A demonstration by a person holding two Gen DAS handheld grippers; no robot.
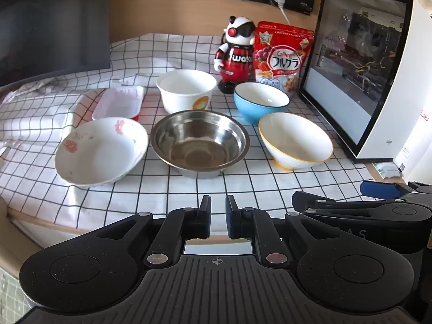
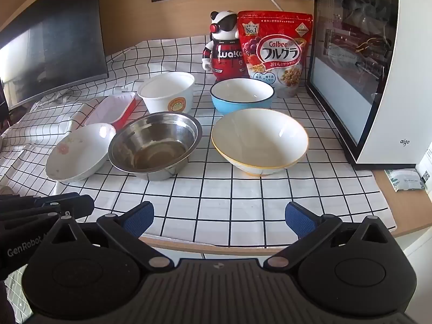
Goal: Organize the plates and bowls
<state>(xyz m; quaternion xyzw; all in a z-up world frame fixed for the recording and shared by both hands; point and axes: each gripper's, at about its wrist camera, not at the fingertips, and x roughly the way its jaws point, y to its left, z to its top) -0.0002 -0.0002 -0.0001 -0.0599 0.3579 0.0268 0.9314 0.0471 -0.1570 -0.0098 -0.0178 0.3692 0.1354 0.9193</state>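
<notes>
Only the right wrist view shows the wide, empty right gripper; the left gripper has its fingers narrowed on nothing.

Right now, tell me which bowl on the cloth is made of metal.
The steel bowl in the front row, between the floral bowl and the yellow-rimmed bowl. It alone is shiny and grey; the others are white or blue.

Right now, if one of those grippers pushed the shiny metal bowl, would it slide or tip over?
The steel bowl would probably slide, not tip: it looks low, with a flat foot. Its polished wall may be slippery for the pads. The loose checked cloth might bunch underneath.
</notes>
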